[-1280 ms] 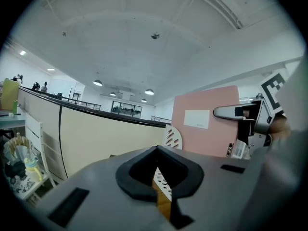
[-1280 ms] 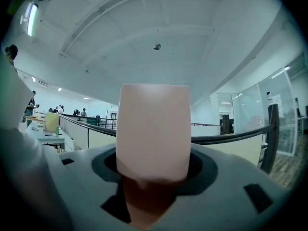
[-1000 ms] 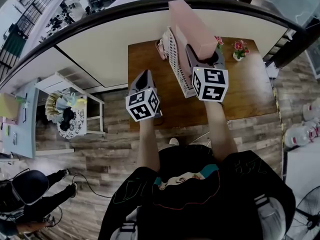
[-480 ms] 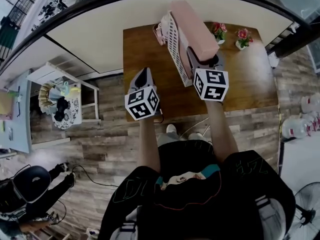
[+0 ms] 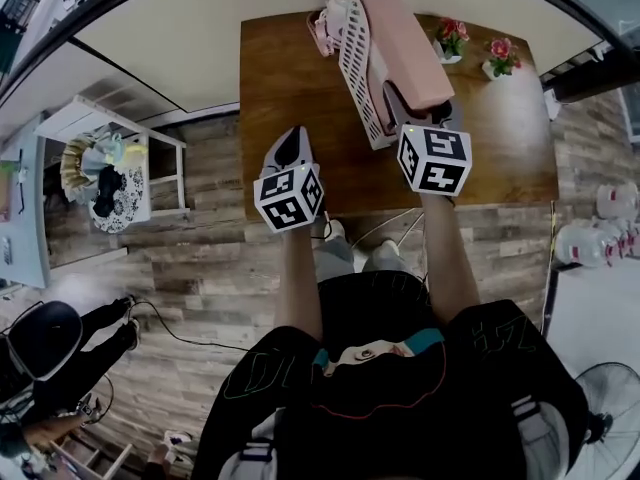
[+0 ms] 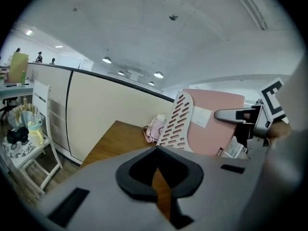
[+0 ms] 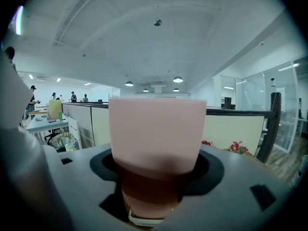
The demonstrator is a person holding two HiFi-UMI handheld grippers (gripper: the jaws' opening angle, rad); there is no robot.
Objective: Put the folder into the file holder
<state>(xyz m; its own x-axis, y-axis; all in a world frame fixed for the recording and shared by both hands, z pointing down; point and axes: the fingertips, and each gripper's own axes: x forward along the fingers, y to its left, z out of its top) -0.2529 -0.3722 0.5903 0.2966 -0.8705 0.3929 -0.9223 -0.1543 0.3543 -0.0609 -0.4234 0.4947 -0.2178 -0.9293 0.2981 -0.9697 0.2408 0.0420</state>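
Observation:
A thick pink folder (image 5: pixel 405 43) stands in the white slotted file holder (image 5: pixel 360 68) on the brown table (image 5: pixel 285 78). My right gripper (image 5: pixel 420 108) straddles the folder's near end. Its jaws have just been opening, the folder (image 7: pixel 156 134) stays between them, and dark gaps show beside its lower part. To the left, over the table's near edge, my left gripper (image 5: pixel 290 143) is shut and holds nothing. Its tips (image 6: pixel 156 149) meet in the left gripper view, where the folder (image 6: pixel 216 124), the holder (image 6: pixel 175 121) and the right gripper (image 6: pixel 236 115) show ahead on the right.
A small pink object (image 5: pixel 322 30) lies behind the holder. Two little flower pots (image 5: pixel 452 36) (image 5: pixel 502 53) stand at the table's back right. A cream partition (image 5: pixel 170 58) runs behind the table. A white chair with clutter (image 5: pixel 110 168) stands on the floor at left, and a person (image 5: pixel 50 348) sits lower left.
Both grippers have come down. The folder has sunk lower into the file holder with the right gripper around it. The left gripper stays shut and apart from the holder.

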